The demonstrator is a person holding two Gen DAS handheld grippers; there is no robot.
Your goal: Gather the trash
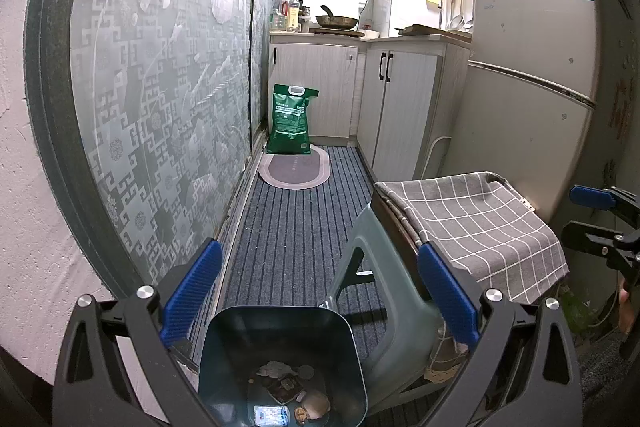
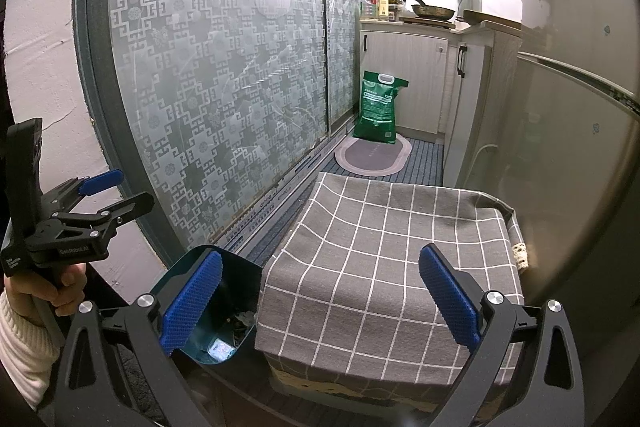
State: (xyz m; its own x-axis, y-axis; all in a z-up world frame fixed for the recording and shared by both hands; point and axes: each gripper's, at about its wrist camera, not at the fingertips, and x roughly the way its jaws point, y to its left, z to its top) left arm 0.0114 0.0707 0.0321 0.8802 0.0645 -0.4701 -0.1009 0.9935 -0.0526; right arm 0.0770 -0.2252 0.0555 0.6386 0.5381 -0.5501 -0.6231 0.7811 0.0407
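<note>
A dark teal trash bin (image 1: 248,339) stands on the floor just below my left gripper (image 1: 320,293), which is open and holds nothing. Inside the bin lie scraps (image 1: 288,387) and a blue-white packet (image 1: 272,415). My right gripper (image 2: 320,301) is open above a grey checked cloth (image 2: 380,247) with nothing on top. The bin (image 2: 240,283) sits left of that cloth, partly hidden behind a blue finger pad (image 2: 192,303). A hand (image 2: 60,283) holds the left gripper (image 2: 124,193) at the left edge. The right gripper (image 1: 580,217) shows at the right edge.
The cloth (image 1: 480,219) covers a low stand on a green plastic stool (image 1: 372,239). A frosted patterned sliding door (image 1: 160,87) runs along the left, a fridge (image 1: 528,67) on the right. Striped carpet (image 1: 296,219) leads to an oval mat (image 1: 294,171), a green bag (image 1: 290,119) and cabinets (image 1: 400,99).
</note>
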